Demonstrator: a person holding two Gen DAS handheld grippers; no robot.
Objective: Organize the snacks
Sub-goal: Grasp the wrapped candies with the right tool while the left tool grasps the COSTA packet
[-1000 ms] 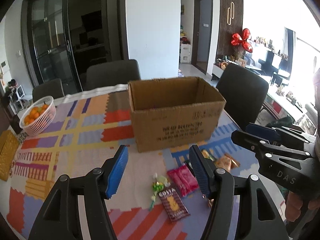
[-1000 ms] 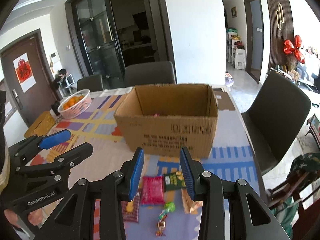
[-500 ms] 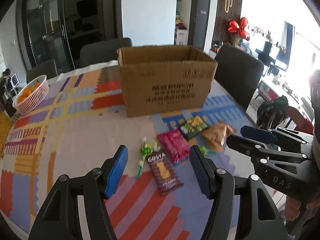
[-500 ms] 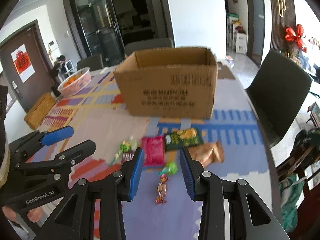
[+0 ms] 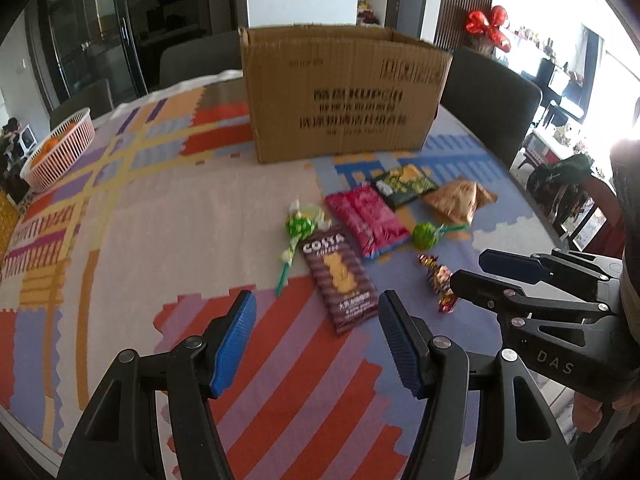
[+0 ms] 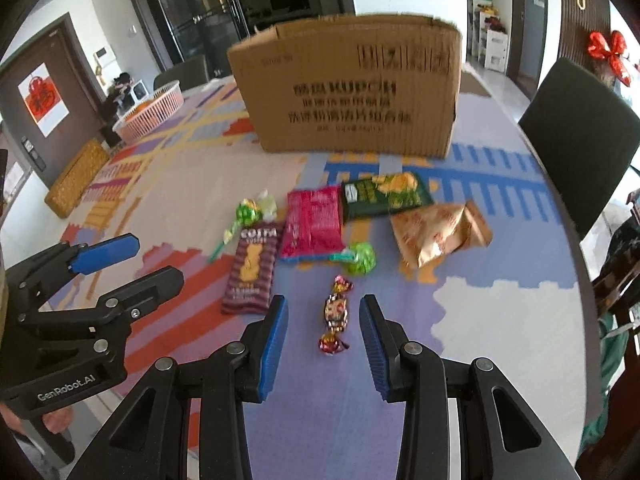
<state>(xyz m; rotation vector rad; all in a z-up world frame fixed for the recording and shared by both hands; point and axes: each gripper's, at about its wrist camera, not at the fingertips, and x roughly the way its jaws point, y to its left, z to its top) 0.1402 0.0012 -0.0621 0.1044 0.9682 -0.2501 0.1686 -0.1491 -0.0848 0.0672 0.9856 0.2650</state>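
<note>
Both grippers pulled back and lowered since half a second ago: cardboard box (image 5: 344, 96) now higher and larger in both views, its inside no longer visible, snacks shifted toward frame centre.

Left gripper (image 5: 316, 334) at bottom centre of the left view, jaws spread wide, nothing between them. Brown biscuit packet (image 5: 340, 276) just beyond the fingertips. Right gripper (image 6: 323, 338) at bottom centre of the right view, jaws likewise wide, nothing gripped; wrapped candy (image 6: 335, 314) lying on the cloth between the blue pads (image 6: 273, 346), touching neither.

Snacks grouped at mid-frame in front of the box, well apart from it: pink packet (image 5: 366, 220) beside the biscuit packet, green chip bag (image 5: 404, 184) behind it, tan bag (image 5: 458, 200) to the right, one green lollipop (image 5: 300, 226) at the left of the group, second green lollipop (image 5: 426, 235) at the right, near the wrapped candy.

Surface: table under a patterned cloth (image 5: 140, 200) in red, purple, yellow and blue blocks. White basket (image 5: 60, 148) of oranges at left edge of the left view. Yellow woven box (image 6: 76, 178) at left of the right view.

Room: dark chairs (image 6: 580, 136) around the table, glass doors upper left, red bow (image 5: 488, 24) upper right, bright window at far right.
</note>
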